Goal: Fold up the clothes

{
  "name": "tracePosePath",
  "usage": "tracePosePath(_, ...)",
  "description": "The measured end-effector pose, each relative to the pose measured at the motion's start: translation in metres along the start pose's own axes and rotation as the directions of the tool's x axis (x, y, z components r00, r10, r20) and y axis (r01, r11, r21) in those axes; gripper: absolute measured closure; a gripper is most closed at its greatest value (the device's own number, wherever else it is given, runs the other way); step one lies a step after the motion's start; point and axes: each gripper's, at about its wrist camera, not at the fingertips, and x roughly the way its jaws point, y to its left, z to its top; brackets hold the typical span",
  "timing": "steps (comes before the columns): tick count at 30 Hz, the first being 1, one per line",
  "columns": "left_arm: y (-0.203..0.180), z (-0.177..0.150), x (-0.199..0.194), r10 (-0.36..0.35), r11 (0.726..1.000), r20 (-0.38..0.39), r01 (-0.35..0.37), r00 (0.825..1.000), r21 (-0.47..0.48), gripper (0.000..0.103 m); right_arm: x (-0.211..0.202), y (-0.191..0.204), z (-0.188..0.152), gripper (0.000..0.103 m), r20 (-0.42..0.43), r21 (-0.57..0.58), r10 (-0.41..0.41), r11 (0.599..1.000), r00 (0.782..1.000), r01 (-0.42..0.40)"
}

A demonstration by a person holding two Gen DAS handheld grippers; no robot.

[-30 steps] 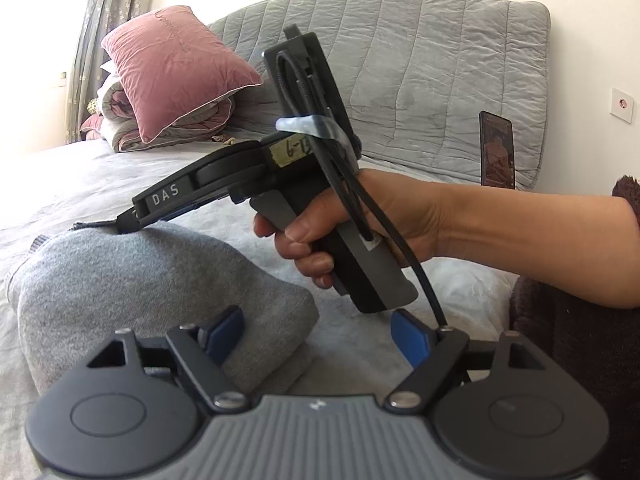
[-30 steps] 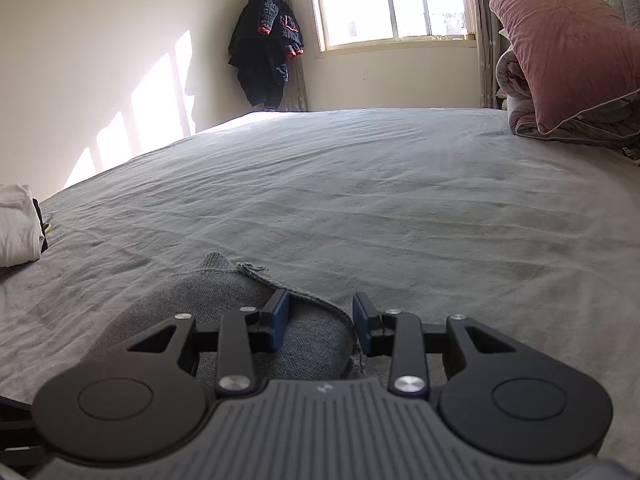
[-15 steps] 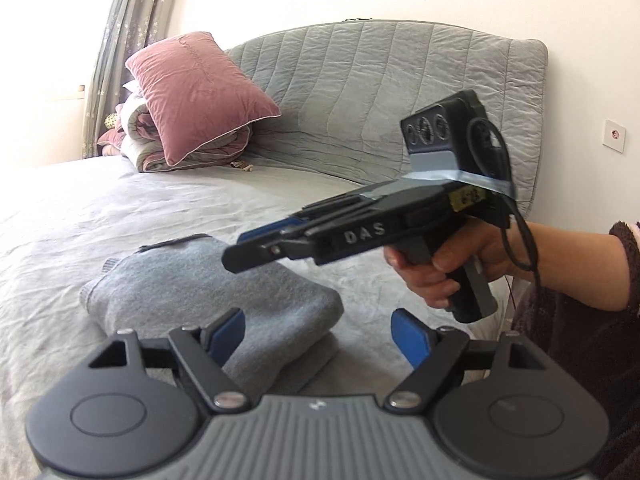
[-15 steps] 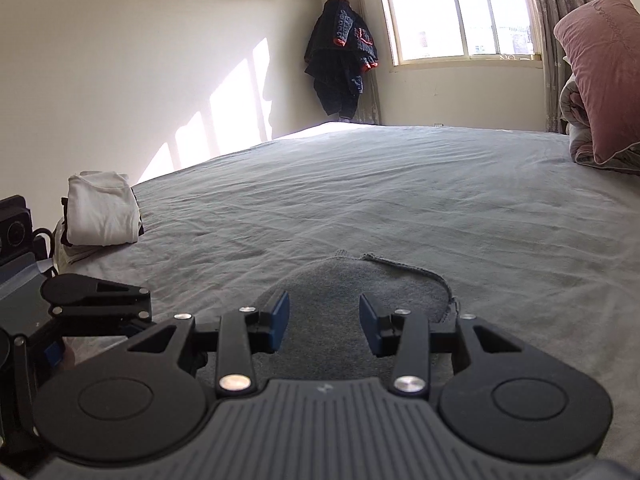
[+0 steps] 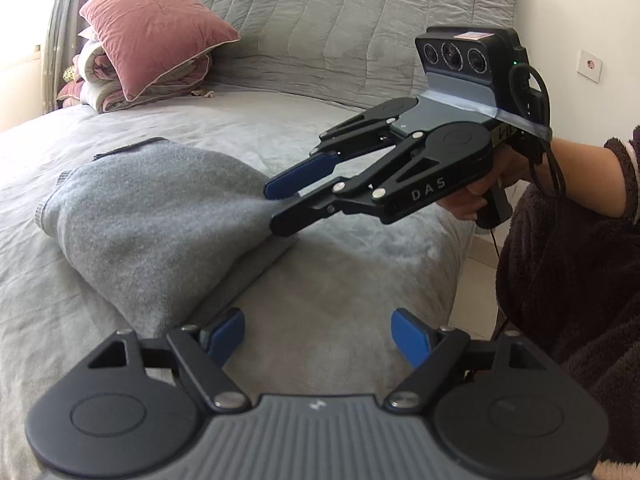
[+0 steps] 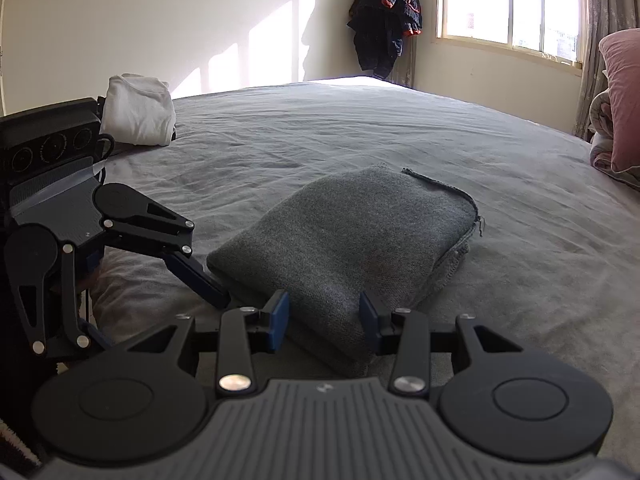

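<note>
Grey bed [image 5: 360, 272] filling the lower part of both views, with a quilted grey headboard [image 5: 360, 20] at 12 o'clock in the left wrist view and a bright window [image 6: 508, 4] at 1 o'clock in the right wrist view. Folded grey sweater [image 5: 152, 220] lying flat on the bed, at 9 o'clock in the left wrist view and near the centre in the right wrist view. Pink pillow [image 5: 156, 36] propped on a bundled quilt [image 5: 100, 92] at 10 o'clock in the left wrist view. Folded white garment [image 6: 138, 110] on the far bed edge at 10 o'clock in the right wrist view, dark jacket [image 6: 386, 12] hanging in the corner at 12 o'clock. Right hand-held gripper [image 6: 324, 320] released, jaws just opening, the sweater's near corner between the blue pads without visible pressure. Left hand-held gripper [image 5: 318, 336] released and spread wide over bare sheet at 6 o'clock, just beside the sweater's edge. Hand [image 5: 480, 192] on the right grip at 3 o'clock, emerging from a dark fleecy sleeve [image 5: 580, 280].
</note>
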Motion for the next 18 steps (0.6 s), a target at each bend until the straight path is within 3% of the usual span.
tracePosePath(6, 0.002, 0.015, -0.013, -0.088, 0.995, 0.069, 0.091, 0.994, -0.046, 0.021, -0.012, 0.004, 0.010, 0.059, 0.032, -0.007, -0.006, 1.000, 0.999, 0.006)
tracePosePath(10, 0.007, 0.032, -0.017, -0.059, 0.997, 0.150, 0.066, 0.987, -0.039, 0.019, -0.010, -0.003, 0.020, 0.057, 0.069, 0.028, -0.030, 0.999, 0.997, 0.028)
tracePosePath(13, 0.017, 0.039, -0.008, -0.012, 0.999, 0.148, 0.020, 0.989, -0.051, 0.019, -0.004, -0.009, 0.025, 0.057, 0.074, 0.056, -0.049, 0.997, 0.996, 0.045)
tracePosePath(18, 0.018, 0.036, 0.017, 0.000, 0.999, 0.054, 0.003, 0.999, -0.054, 0.018, 0.009, -0.013, 0.023, 0.057, 0.024, 0.077, -0.067, 0.995, 0.997, 0.065)
